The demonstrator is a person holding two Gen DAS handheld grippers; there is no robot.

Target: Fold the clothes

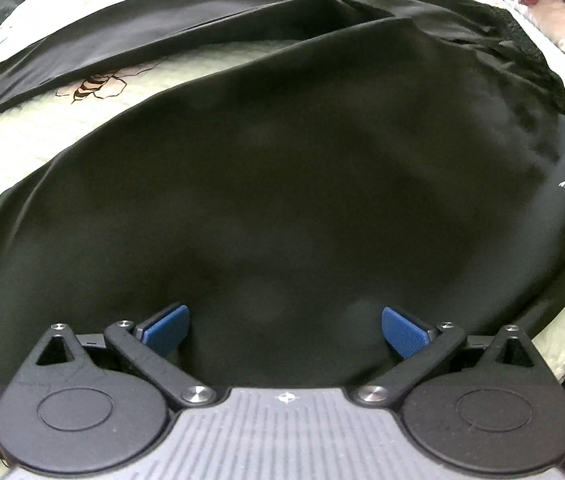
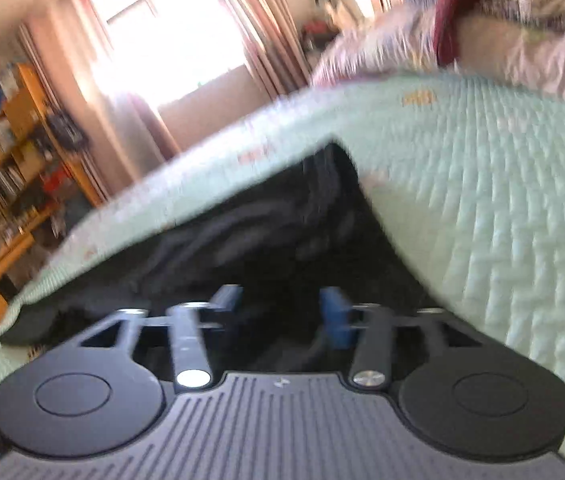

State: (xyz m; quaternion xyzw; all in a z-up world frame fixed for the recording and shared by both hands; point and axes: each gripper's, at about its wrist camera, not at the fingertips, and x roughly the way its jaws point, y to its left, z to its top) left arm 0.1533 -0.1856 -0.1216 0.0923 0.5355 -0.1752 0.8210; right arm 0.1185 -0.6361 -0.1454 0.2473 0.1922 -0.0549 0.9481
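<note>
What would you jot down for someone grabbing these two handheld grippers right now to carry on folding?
Left gripper: jaws wide open, hovering over the black trousers, gripping nothing.
Right gripper: jaws open above the trousers' bunched end; view blurred, nothing visibly pinched.
Trousers lie spread on the pale green quilt, both legs splayed apart.
Done: laid out, no fold yet.
Left: probably bring one leg over the other, then fold lengthwise.

A home bedroom is showing here: a pale green quilt (image 2: 482, 208) is covering the bed, pink curtains (image 2: 266, 40) are framing a bright window (image 2: 170, 28) at twelve o'clock, and a wooden bookshelf (image 2: 22, 144) is standing at nine o'clock.
</note>
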